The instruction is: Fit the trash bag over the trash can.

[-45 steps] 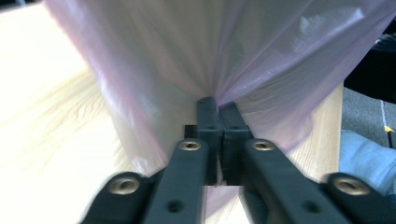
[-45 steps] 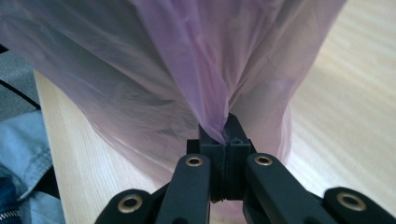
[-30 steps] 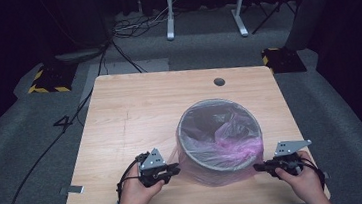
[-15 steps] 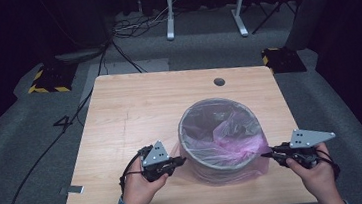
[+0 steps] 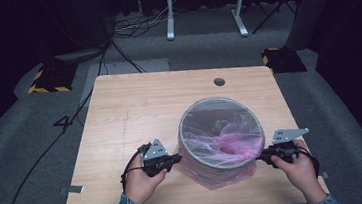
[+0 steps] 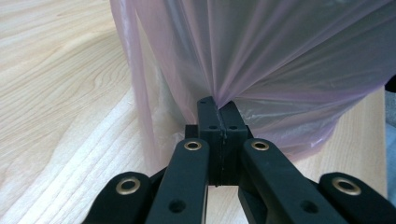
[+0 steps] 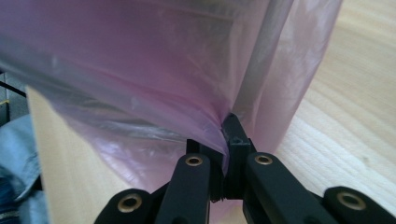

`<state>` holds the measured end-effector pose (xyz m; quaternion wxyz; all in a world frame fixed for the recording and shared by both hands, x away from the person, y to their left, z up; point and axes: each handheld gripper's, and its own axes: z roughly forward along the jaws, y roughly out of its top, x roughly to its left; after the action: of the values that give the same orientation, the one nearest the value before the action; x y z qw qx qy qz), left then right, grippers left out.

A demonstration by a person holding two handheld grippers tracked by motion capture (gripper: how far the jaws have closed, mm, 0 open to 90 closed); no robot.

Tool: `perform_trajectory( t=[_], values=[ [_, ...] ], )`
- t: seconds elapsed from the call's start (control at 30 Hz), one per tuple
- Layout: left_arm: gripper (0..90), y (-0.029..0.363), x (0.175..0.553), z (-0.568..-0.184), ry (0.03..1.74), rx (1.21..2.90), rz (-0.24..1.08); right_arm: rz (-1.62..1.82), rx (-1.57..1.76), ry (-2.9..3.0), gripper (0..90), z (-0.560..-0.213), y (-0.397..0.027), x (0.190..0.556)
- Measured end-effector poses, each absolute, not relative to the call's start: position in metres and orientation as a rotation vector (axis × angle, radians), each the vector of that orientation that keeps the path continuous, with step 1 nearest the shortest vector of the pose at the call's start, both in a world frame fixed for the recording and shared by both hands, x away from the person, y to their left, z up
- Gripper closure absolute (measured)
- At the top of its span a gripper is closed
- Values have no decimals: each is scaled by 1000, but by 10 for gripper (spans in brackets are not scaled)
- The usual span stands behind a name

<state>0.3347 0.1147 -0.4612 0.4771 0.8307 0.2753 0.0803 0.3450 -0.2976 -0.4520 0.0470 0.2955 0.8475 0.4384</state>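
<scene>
A round wire-mesh bin (image 5: 218,109) lined with a pink plastic bag (image 5: 233,144) is seen standing on the near right part of the wooden table (image 5: 134,111). The bag's overhang is pinched on the bin's left side by the left gripper (image 5: 176,158), whose jaws have just closed on the film. On the right side it is clamped likewise by the right gripper (image 5: 258,157), with pink film gathered between the pressed jaws.

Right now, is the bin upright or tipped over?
Upright: the bin stands on the table, round rim facing up, pink bag draped outside.
</scene>
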Motion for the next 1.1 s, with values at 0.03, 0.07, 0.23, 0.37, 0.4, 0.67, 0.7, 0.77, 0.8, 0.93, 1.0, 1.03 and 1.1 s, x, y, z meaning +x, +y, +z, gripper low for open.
perform_trajectory(
  t=[0.03, 0.07, 0.23, 0.37, 0.4, 0.67, 0.7, 0.77, 0.8, 0.93, 1.0, 1.03, 1.1],
  values=[
    [900, 114, 335, -462, 677, 2033, 199, 1329, 911, 2588, 900, -455, -295, 346],
    [900, 113, 336, -462, 680, 2035, 201, 1309, 907, 2595, 900, -457, -293, 347],
    [900, 108, 341, -472, 733, 2134, 192, 1260, 893, 2580, 840, -454, -289, 347],
    [900, 107, 340, -488, 751, 2156, 149, 1272, 875, 2521, 878, -445, -292, 341],
    [900, 107, 339, -488, 748, 2148, 144, 1260, 863, 2527, 897, -444, -293, 340],
    [900, 108, 335, -468, 685, 2068, 200, 1187, 1007, 2626, 900, -472, -304, 349],
    [900, 108, 336, -469, 695, 2067, 199, 1197, 1024, 2626, 900, -473, -305, 348],
    [900, 108, 339, -474, 741, 2088, 225, 1195, 1008, 2636, 900, -470, -304, 343],
    [900, 109, 342, -476, 762, 2106, 246, 1207, 986, 2646, 900, -467, -302, 338],
    [900, 117, 348, -480, 825, 2053, 270, 1254, 922, 2702, 900, -459, -289, 318],
    [833, 119, 346, -477, 812, 2030, 321, 1224, 888, 2775, 900, -461, -277, 307],
    [746, 120, 343, -475, 807, 2005, 328, 1191, 847, 2838, 889, -464, -268, 299],
    [611, 123, 338, -471, 789, 1976, 343, 1209, 796, 2899, 852, -468, -255, 288]
  ],
)
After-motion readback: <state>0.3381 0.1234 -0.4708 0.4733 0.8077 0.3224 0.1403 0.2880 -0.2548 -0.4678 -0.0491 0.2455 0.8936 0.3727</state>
